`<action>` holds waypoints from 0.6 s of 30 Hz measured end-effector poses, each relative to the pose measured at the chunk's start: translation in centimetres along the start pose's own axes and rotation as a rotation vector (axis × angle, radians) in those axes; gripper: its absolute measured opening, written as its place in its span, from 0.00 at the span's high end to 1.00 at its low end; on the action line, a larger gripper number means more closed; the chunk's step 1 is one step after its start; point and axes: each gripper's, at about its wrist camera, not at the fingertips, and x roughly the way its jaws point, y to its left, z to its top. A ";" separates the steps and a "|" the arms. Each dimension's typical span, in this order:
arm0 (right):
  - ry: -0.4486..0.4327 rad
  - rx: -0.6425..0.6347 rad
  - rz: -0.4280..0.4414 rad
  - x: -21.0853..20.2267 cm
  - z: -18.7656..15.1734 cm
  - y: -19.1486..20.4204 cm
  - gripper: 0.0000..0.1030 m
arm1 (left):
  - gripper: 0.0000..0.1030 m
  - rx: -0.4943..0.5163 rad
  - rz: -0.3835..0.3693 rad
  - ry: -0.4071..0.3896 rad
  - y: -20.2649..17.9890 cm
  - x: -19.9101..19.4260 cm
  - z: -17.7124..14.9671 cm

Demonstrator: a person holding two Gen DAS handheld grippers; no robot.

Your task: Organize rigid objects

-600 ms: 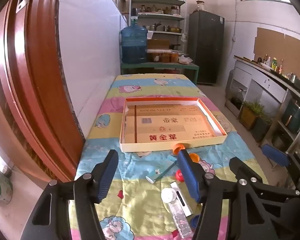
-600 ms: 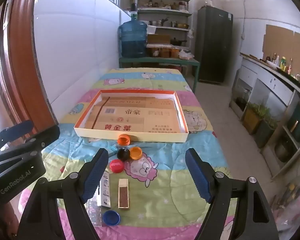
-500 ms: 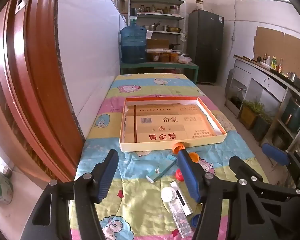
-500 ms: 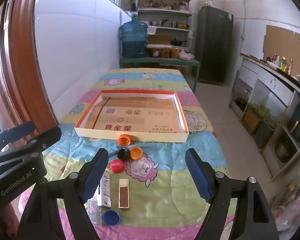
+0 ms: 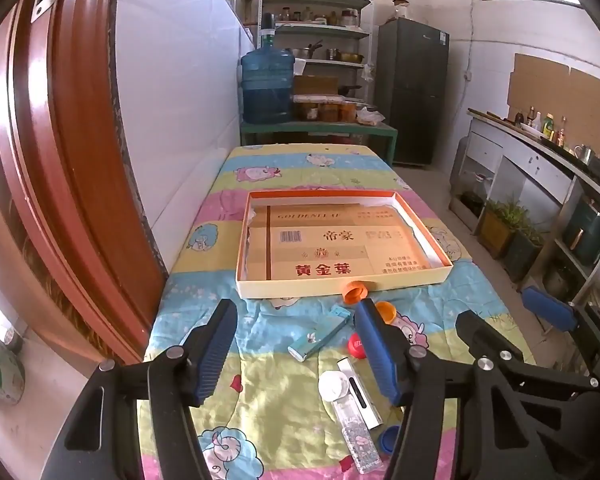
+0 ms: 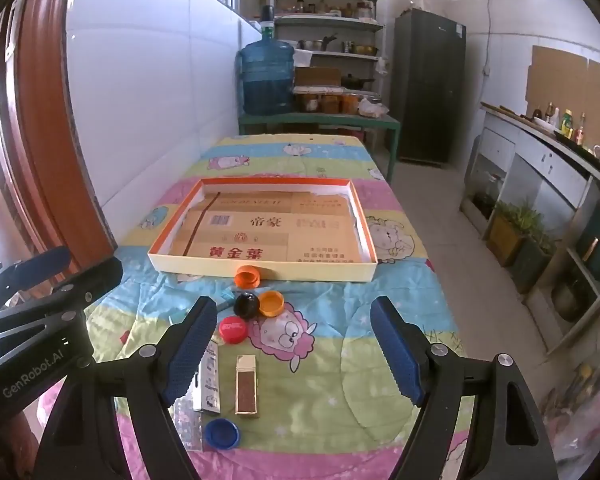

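Nothing on the worktop [image 6: 400,320] has shifted since the earlier frames; both grippers sit where they did, jaws at the same spread.

The left gripper [image 5: 296,352] is wide open and holds nothing, its blue pads hanging above the cloth on the near side of the shallow box [image 5: 412,276]. The right gripper [image 6: 292,344] is likewise spread to its full width and empty, touching nothing.

Taking the shallow box as the landmark: an orange cap [image 6: 248,276] lies against its near wall. Just nearer than that sit a black cap [image 6: 246,305] and a second orange cap [image 6: 271,303] side by side, with a red cap [image 6: 233,328] nearer still. Further towards the camera lie a gold lighter [image 6: 246,384], a white patterned lighter [image 6: 209,380] to its left, and a blue cap [image 6: 221,433] nearest of all.

Only the left wrist view shows a teal lighter [image 5: 320,338] lying slantwise in front of the box, a white cap [image 5: 334,385] and a clear glittery lighter [image 5: 358,436]; there the black cap is hidden behind a pad. The right wrist view alone shows the black cap and the gold lighter clearly.
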 end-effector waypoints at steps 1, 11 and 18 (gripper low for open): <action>0.001 -0.001 -0.001 0.0 0.0 -0.1 0.22 | 0.40 -0.001 0.001 0.000 -0.1 0.1 -0.1; 0.002 0.001 -0.002 0.4 0.0 0.1 0.22 | 0.40 -0.014 0.002 0.005 -0.1 0.7 -0.4; 0.004 0.000 0.000 0.5 0.0 -0.1 0.22 | 0.40 -0.015 0.000 0.009 -0.1 0.7 -0.5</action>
